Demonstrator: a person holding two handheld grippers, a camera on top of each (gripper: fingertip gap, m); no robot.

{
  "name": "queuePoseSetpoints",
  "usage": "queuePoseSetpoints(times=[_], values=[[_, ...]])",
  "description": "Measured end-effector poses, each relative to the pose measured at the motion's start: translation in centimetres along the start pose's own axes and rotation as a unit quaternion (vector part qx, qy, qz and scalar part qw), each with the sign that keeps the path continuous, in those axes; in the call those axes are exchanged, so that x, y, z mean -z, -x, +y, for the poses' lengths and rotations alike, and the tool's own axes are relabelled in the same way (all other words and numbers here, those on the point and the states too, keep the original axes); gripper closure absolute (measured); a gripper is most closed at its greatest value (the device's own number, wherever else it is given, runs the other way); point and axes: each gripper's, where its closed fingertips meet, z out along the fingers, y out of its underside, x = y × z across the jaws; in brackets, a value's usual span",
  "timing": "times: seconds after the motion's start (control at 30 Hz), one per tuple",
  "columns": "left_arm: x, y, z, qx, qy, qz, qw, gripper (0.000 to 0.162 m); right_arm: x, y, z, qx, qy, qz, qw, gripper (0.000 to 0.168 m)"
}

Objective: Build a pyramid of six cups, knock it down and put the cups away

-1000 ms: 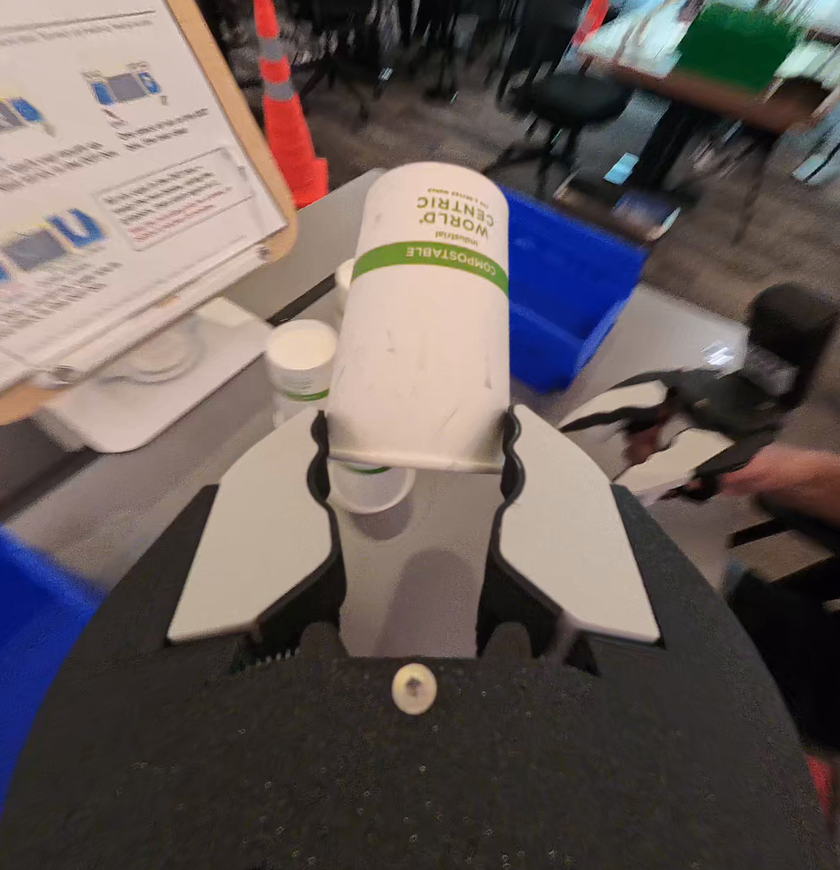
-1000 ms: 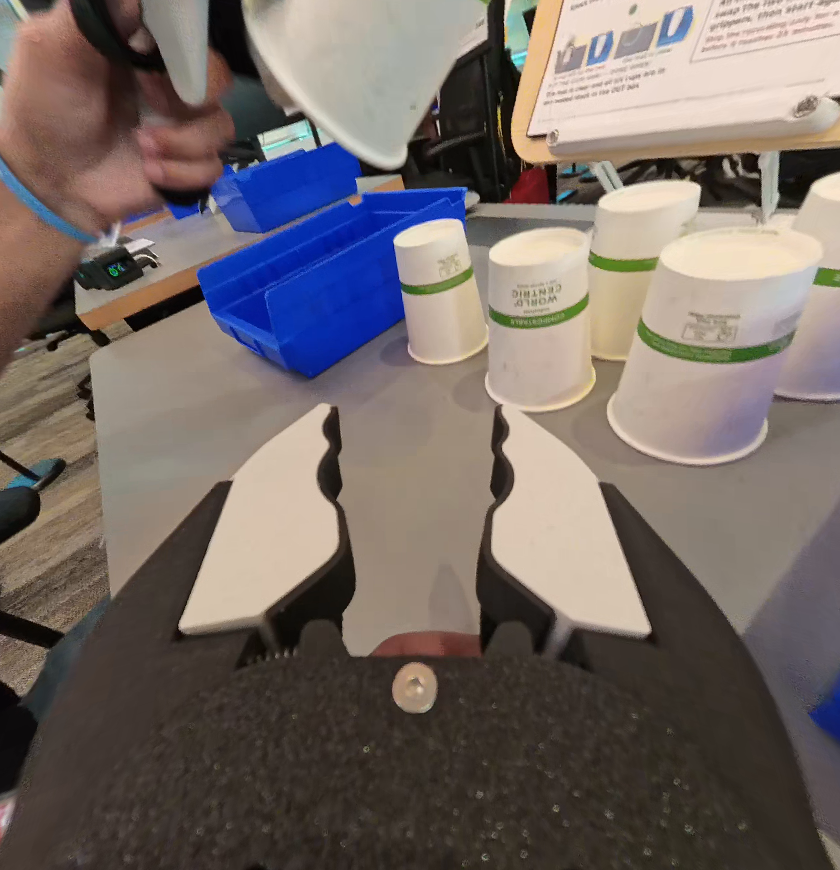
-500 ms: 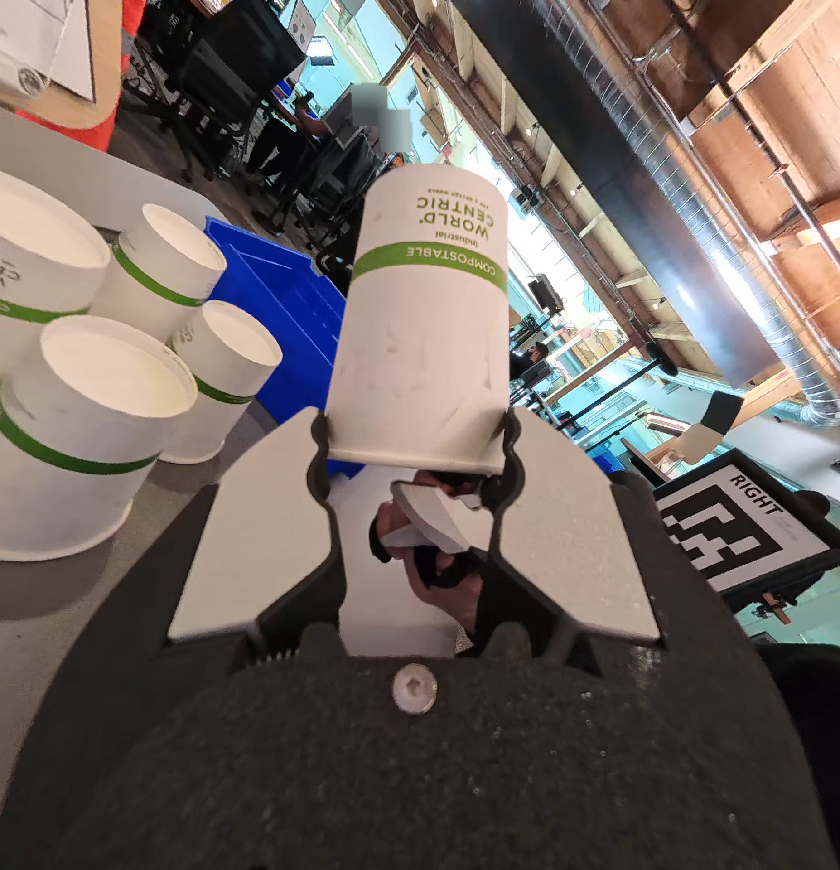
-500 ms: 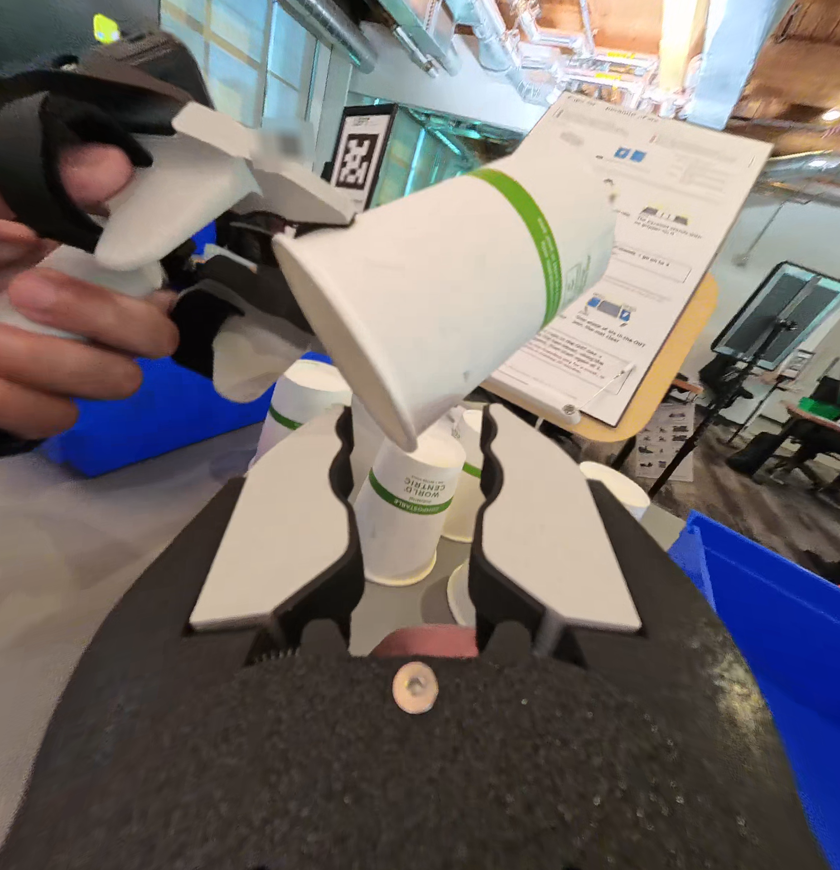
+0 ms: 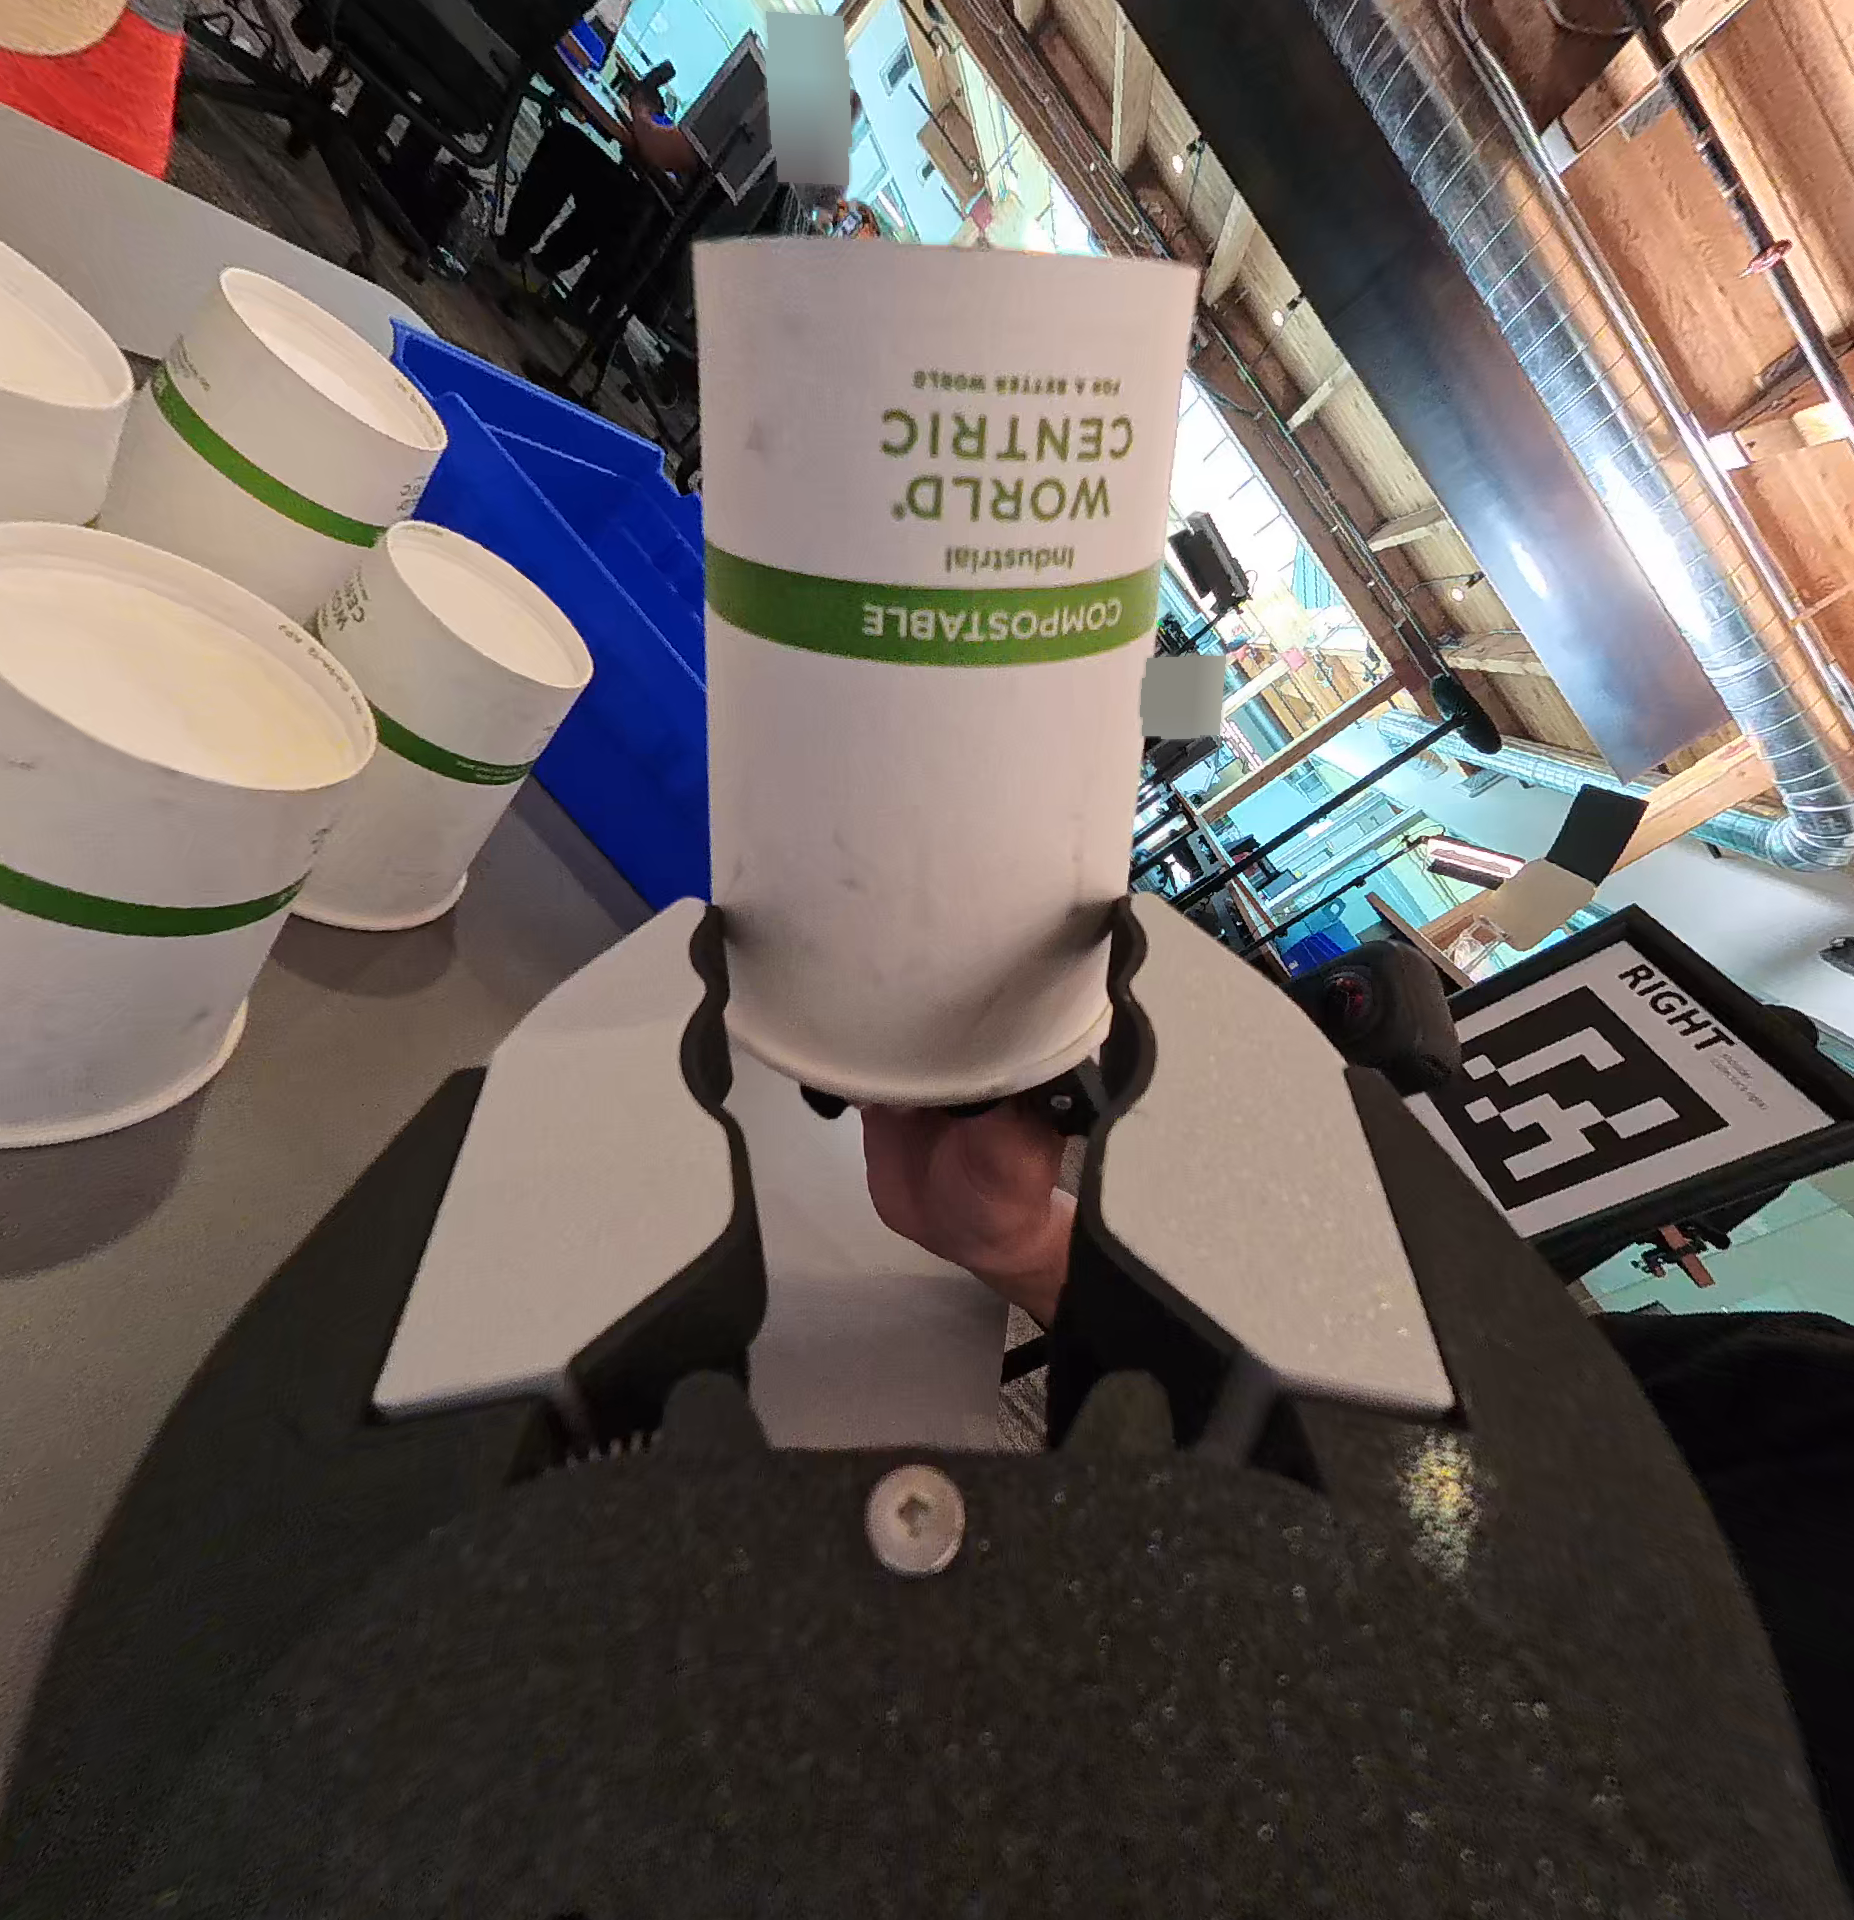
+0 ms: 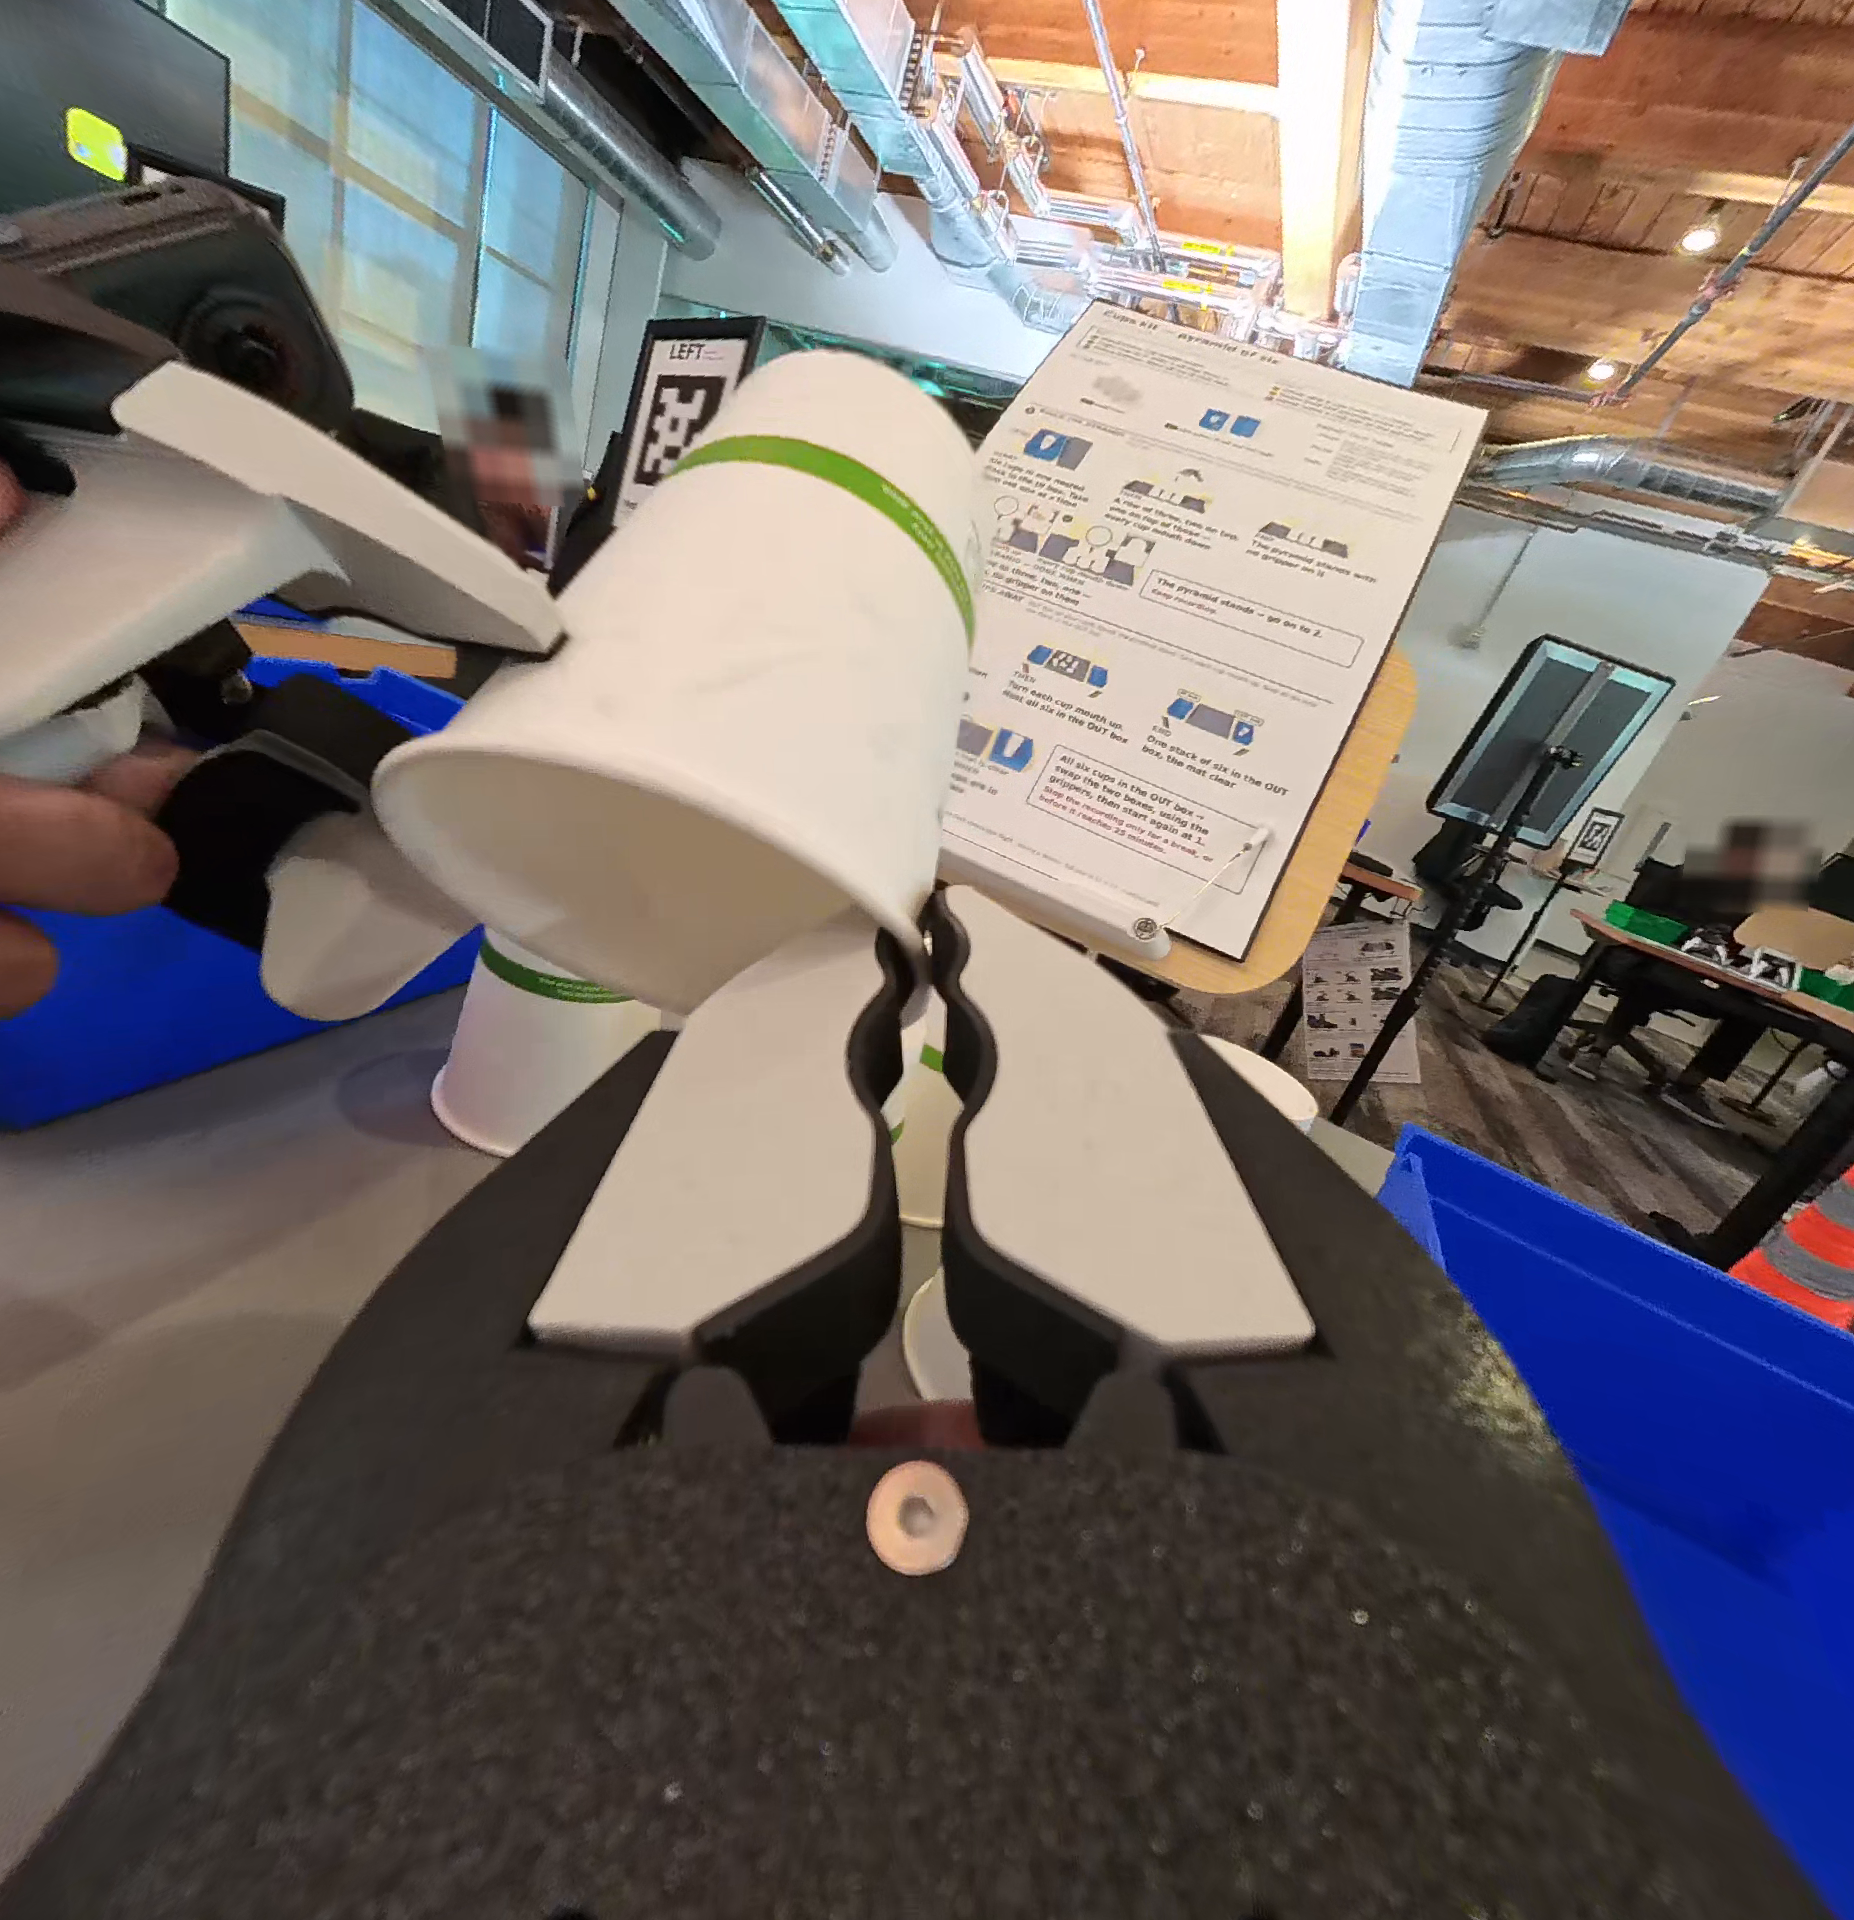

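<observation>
My left gripper (image 5: pixel 912 935) is shut on a white paper cup with a green band (image 5: pixel 933 644), both pads pressing its wall near the wide rim, and holds it in the air. In the right wrist view the same cup (image 6: pixel 715 665) lies tilted, mouth towards the camera, between the left gripper's fingers (image 6: pixel 331 540). My right gripper (image 6: pixel 918 935) has its fingertips pinched together on the lower edge of that cup's rim. Several more white cups (image 5: pixel 123 810) stand upside down on the grey table (image 5: pixel 123 1299).
A blue bin (image 5: pixel 570 582) stands behind the cups. In the right wrist view a second blue bin (image 6: pixel 1629 1403) lies at the right and one (image 6: pixel 123 987) at the left. An instruction board (image 6: pixel 1193 644) stands behind the cups. An orange cone (image 6: pixel 1827 1236) is on the floor.
The left gripper kept its hold on the cup and tilted it up towards the right gripper. The right gripper came under the cup and its jaws closed on the rim.
</observation>
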Motion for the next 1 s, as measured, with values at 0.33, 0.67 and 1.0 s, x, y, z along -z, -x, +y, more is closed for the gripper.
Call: queuePoseSetpoints(times=[0.33, 0.67, 1.0], values=[[3.4, 0.1, 2.5, -0.129, 0.025, -0.098, 0.986, 0.082, -0.9, -10.7, -3.6, 0.039, 0.071, 0.021, 0.997, 0.167], [7.3, 1.4, 7.9, -0.226, 0.034, -0.202, 0.952, 0.091, 1.8, -30.2, 7.1, -0.028, 0.713, -0.133, 0.688, 0.167], [7.0, 2.8, 9.4, -0.257, 0.072, -0.219, 0.938, 0.092, 2.7, -28.0, 15.6, -0.109, 0.845, -0.147, 0.503, 0.166]])
